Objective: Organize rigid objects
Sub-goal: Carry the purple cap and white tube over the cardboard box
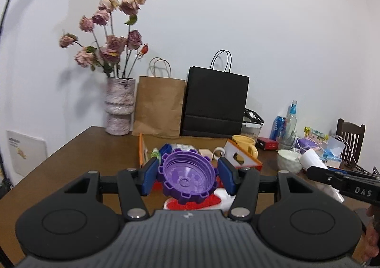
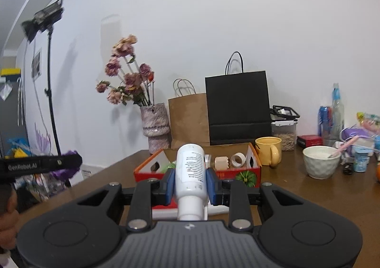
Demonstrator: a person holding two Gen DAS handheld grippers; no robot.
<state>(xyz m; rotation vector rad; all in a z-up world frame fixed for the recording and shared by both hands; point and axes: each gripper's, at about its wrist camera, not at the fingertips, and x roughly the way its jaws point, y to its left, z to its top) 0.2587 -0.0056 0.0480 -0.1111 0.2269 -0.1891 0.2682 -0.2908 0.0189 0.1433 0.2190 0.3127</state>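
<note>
Writing: "DAS" reads on the right tool's side as seen from the left wrist view; "GenRobot.AI" on the left tool's side in the right wrist view. The white bottle (image 2: pixel 190 171) carries small print, too fine to read.

Left tool (image 1: pixel 187 174): blue pads closed against the rim of a purple toothed lid (image 1: pixel 187 176), hollow side toward the camera, held above the table (image 1: pixel 78 149).

Right tool (image 2: pixel 190 183): pads clamped on the white bottle's body, cap end toward the camera, base pointing out over the red cardboard box (image 2: pixel 235 172).

Box holds a tape roll (image 2: pixel 238 159), a pale wooden block (image 2: pixel 221 162) and something green; its flaps stand up at both ends.

Behind the box: brown paper bag (image 2: pixel 188 120), black paper bag (image 2: pixel 238 107), vase of dried roses (image 2: pixel 155 125). To its right: yellow mug (image 2: pixel 269 150), white bowl (image 2: pixel 321 164), grain canister (image 2: pixel 285 133), soda can (image 2: pixel 325 120) and clear bottle (image 2: pixel 337 113).

Bare table surface lies left of the box, toward the near-left table edge.
</note>
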